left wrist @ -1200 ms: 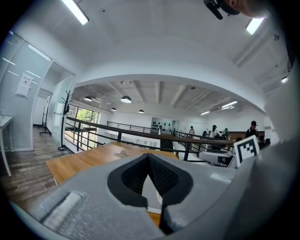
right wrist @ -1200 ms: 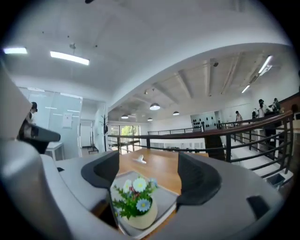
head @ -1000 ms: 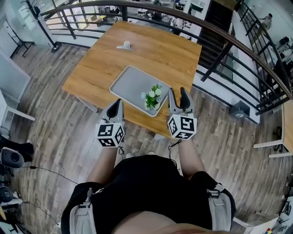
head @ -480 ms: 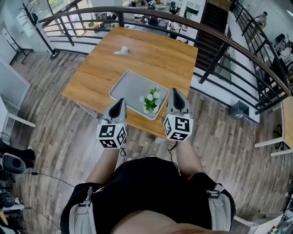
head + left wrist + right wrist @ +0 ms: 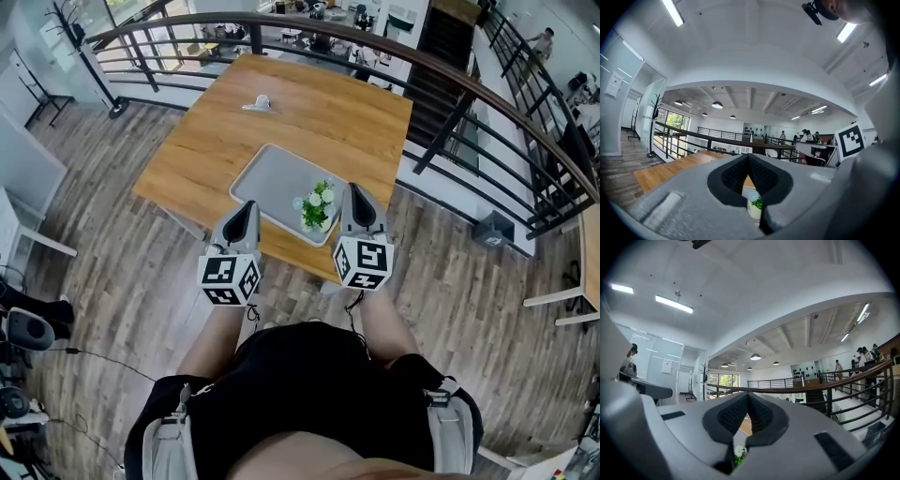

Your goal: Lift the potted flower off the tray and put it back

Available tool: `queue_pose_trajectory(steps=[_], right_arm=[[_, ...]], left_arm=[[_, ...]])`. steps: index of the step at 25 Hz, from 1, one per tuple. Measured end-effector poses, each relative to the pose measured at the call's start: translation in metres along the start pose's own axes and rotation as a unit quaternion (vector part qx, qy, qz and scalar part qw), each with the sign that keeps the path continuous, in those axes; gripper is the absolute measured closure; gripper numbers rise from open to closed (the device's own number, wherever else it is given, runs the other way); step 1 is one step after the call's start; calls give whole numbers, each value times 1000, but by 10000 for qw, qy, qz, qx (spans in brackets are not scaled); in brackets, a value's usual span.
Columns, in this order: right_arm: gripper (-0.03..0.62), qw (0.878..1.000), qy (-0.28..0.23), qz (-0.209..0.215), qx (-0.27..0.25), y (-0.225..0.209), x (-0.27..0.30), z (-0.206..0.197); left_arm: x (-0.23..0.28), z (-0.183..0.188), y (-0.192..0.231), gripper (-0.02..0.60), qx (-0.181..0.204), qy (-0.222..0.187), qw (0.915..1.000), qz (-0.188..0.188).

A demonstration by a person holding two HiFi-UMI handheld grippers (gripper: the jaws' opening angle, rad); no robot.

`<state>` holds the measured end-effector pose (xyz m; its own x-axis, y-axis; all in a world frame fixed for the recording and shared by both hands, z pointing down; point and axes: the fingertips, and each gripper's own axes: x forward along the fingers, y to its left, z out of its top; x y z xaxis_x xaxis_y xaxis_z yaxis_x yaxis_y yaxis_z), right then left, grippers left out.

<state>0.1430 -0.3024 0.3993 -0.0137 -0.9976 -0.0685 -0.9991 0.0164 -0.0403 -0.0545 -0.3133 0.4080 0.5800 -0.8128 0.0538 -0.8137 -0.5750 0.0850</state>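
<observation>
The potted flower (image 5: pixel 317 206), white blooms and green leaves in a small white pot, stands on the grey tray (image 5: pixel 272 178) near its front right corner. My left gripper (image 5: pixel 250 206) is shut and empty, just left of the pot at the table's near edge. On the pot's right my right gripper (image 5: pixel 357 191) is shut, holding nothing. In the left gripper view the shut left gripper (image 5: pixel 747 156) shows the pot (image 5: pixel 754 205) below its pads. The right gripper view has the right gripper (image 5: pixel 748 394) shut, with blooms (image 5: pixel 739 452) low between the fingers.
The tray lies on a wooden table (image 5: pixel 309 108) with a small white object (image 5: pixel 256 101) at its far side. A curved dark railing (image 5: pixel 450 80) runs behind the table, with stairs (image 5: pixel 441 56) beyond it. Wood plank floor surrounds the table.
The right gripper's jaws, open a second ago, have shut on nothing. Both grippers have drifted slightly beside the pot, which stays on the tray.
</observation>
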Motion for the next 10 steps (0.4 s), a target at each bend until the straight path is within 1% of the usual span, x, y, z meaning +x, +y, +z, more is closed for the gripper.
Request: queue_pose_trajectory(steps=[10], right_arm=[[599, 10000, 48, 20, -18, 13, 7, -8]], left_arm=[[-2, -2, 25, 569, 18, 5, 9999, 127]])
